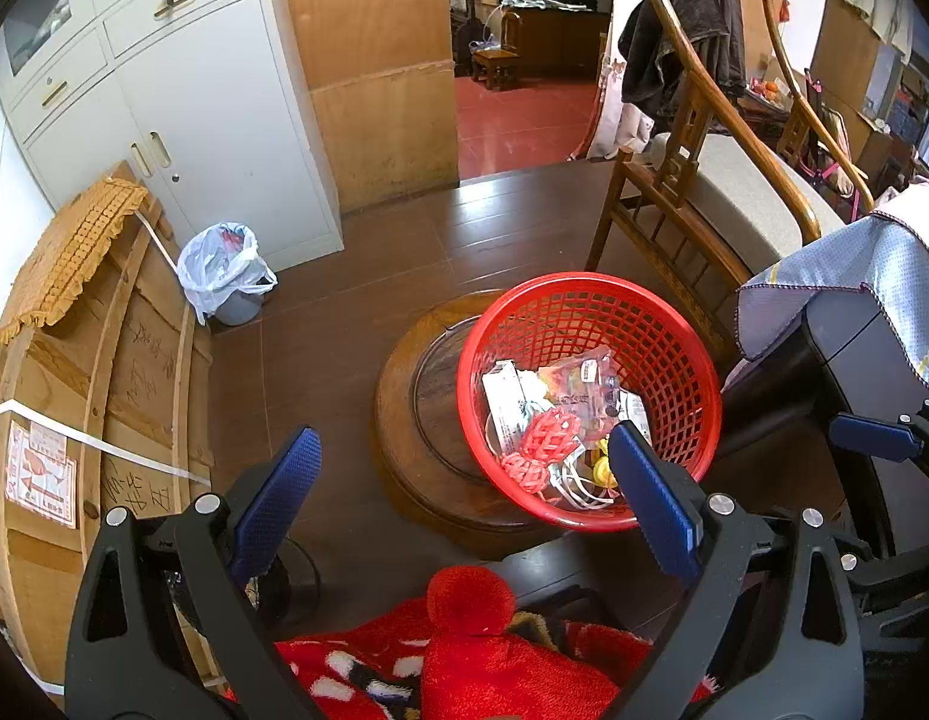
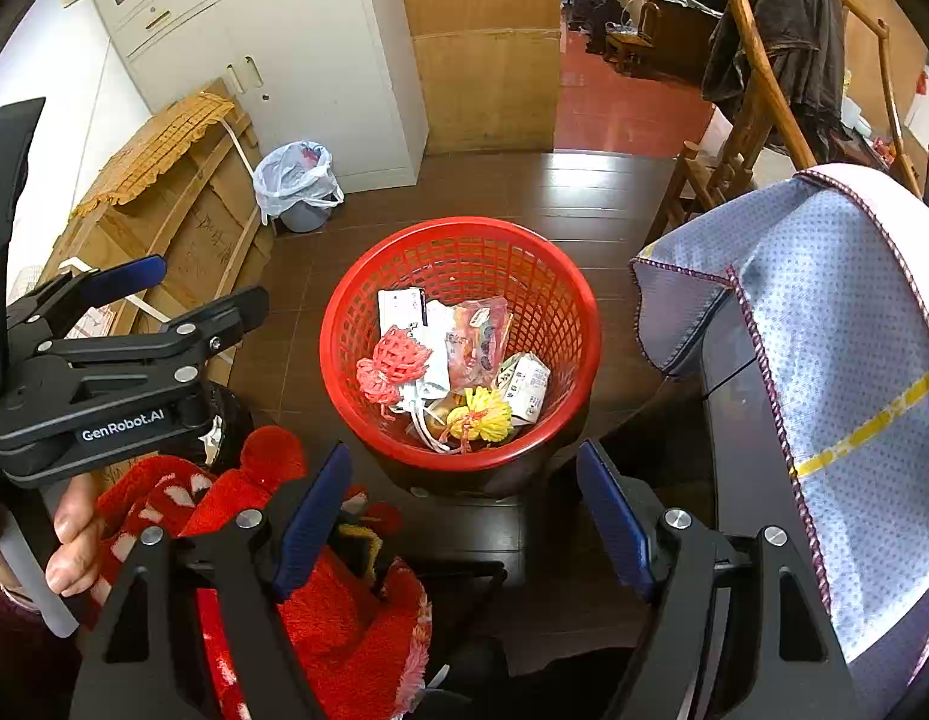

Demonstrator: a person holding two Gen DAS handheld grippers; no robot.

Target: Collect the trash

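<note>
You hold both the left gripper point(image 1: 464, 498) and right gripper point(image 2: 464, 516) with jaws apart and empty above the red basket point(image 2: 344, 324), where wrappers, foam nets point(image 2: 392, 369) and a carton point(image 2: 524, 387) already lie, so collecting looks largely done.

"GenRobot.AI" printed on left tool point(image 2: 128, 276) body.

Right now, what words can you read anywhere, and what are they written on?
"GenRobot.AI": on the left gripper, along the side of its black body.
Handwriting on the wooden crate: too unclear to read.
Sticker on the crate: too blurred.
Print on the packets in the red basket: too small.
</note>
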